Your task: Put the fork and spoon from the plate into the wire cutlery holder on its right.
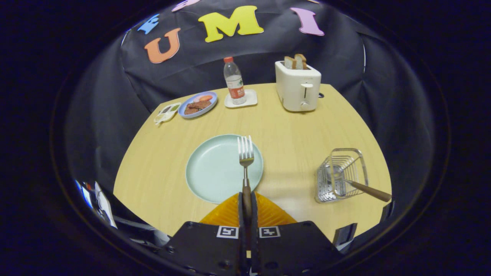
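The big wooden table holds a toaster with bread in it at the far side, a bottle on a small white tray, and a blue dish of food. Closer in lies the green plate, and to its right sits the wire holder with the spoon already in it, handle sticking out. The gripper is squeezed tight on the handle of the fork, which points straight ahead from the fingers, its prongs up over the plate.
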{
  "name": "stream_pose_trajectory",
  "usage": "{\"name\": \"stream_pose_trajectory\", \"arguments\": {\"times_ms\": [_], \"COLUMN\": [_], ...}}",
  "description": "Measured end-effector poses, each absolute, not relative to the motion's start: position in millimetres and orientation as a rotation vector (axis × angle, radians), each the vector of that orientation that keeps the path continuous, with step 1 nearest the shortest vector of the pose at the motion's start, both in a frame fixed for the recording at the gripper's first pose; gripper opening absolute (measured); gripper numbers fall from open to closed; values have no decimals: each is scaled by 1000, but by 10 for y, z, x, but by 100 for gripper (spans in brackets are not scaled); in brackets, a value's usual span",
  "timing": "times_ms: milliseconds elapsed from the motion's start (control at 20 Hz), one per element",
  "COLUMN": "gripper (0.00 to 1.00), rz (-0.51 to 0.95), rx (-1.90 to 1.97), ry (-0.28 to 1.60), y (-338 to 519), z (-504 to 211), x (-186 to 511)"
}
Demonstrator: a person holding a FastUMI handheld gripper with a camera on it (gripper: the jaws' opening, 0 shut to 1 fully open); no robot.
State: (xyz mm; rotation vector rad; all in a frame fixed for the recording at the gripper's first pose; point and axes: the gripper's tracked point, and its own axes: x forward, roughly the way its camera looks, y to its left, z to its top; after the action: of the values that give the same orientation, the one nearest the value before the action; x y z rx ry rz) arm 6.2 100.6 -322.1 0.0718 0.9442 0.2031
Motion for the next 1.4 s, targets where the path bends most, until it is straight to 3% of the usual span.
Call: {"name": "stream_pose_trajectory", "arguments": {"times_ms": [700,1400], "gripper": [5,7], "rz": [97,57], "rx": [99,146], "ry": [929,950], "y": [-339,-542], "z": [-3077,-3051], "x": [-61,-48]}}
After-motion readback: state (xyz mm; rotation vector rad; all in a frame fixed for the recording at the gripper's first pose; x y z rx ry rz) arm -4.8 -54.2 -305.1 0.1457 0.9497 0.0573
